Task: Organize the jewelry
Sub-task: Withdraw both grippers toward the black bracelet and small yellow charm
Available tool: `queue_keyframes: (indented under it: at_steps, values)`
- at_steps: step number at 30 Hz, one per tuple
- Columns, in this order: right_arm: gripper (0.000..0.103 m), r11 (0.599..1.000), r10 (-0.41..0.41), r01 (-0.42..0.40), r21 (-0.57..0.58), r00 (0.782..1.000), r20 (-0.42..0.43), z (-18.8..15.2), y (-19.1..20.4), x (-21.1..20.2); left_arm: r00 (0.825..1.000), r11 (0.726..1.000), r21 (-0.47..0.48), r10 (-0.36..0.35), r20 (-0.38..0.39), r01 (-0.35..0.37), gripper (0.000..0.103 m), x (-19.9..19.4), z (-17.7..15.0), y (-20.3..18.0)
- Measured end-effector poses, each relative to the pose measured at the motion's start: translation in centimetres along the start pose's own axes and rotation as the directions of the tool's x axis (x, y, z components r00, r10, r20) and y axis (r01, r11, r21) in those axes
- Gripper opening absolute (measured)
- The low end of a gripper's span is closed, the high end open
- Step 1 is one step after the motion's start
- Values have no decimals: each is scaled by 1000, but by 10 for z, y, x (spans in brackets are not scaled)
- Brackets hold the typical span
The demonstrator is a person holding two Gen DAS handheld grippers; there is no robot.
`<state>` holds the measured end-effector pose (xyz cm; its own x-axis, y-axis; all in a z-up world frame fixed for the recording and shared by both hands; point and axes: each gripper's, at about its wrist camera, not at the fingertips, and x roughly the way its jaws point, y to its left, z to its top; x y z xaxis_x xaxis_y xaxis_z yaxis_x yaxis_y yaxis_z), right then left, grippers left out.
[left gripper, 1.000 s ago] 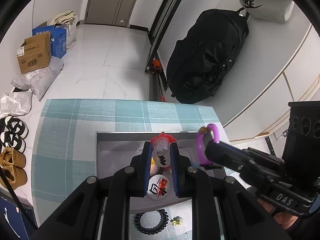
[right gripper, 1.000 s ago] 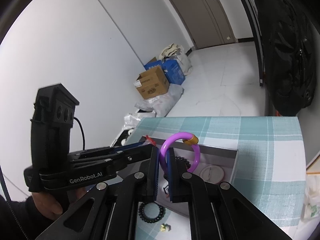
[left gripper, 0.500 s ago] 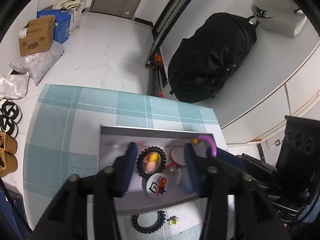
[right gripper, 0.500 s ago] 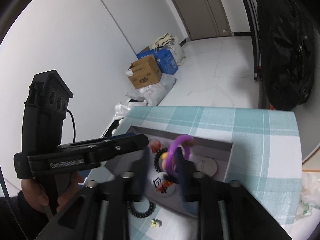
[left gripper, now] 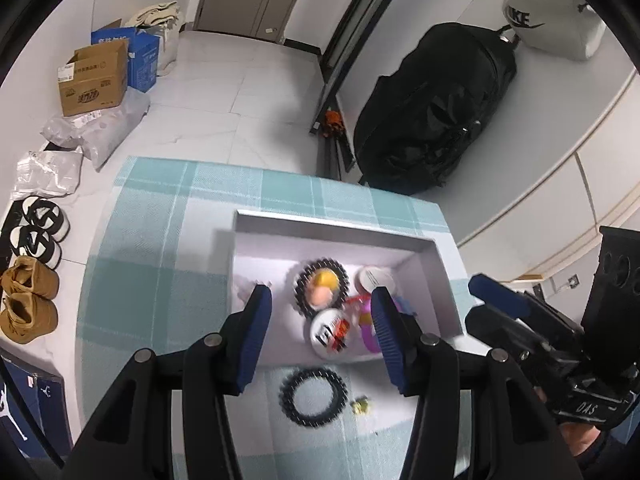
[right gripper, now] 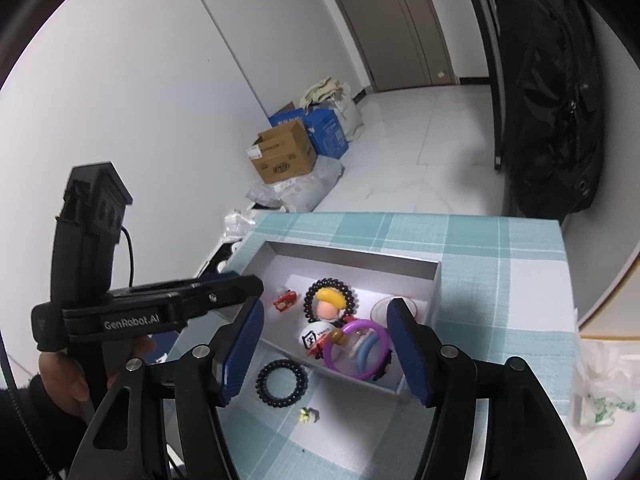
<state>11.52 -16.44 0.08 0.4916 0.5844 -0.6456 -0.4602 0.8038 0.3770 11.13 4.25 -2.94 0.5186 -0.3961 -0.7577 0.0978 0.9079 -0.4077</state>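
White box (right gripper: 416, 280) at centre on the checked cloth (right gripper: 500, 300), purple ring (right gripper: 356, 354) and trinkets inside. Outside, at 6 o'clock of its near wall: black bead bracelet (right gripper: 281, 383), likely light, elastic, easiest pinched across the rim. At 5 o'clock: tiny yellow charm (right gripper: 307, 415). Left gripper (left gripper: 322, 334) and right gripper (right gripper: 326, 354): spread wide, empty.

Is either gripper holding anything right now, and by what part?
Nothing is held. The left gripper and right gripper are open; the purple ring lies in the box.
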Motion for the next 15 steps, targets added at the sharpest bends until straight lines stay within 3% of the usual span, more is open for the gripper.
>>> queue_keyframes:
  at_steps: [10,15]
  values:
    - [74,996,-35,38,-81,998,46,-24,20,-15,994,995,3,102,27,-102,47,-15,-28,-1]
    - [81,991,-62,66,-113,997,42,-36,25,-14,978,980,8,198,71,-199,48,-23,-41,-5]
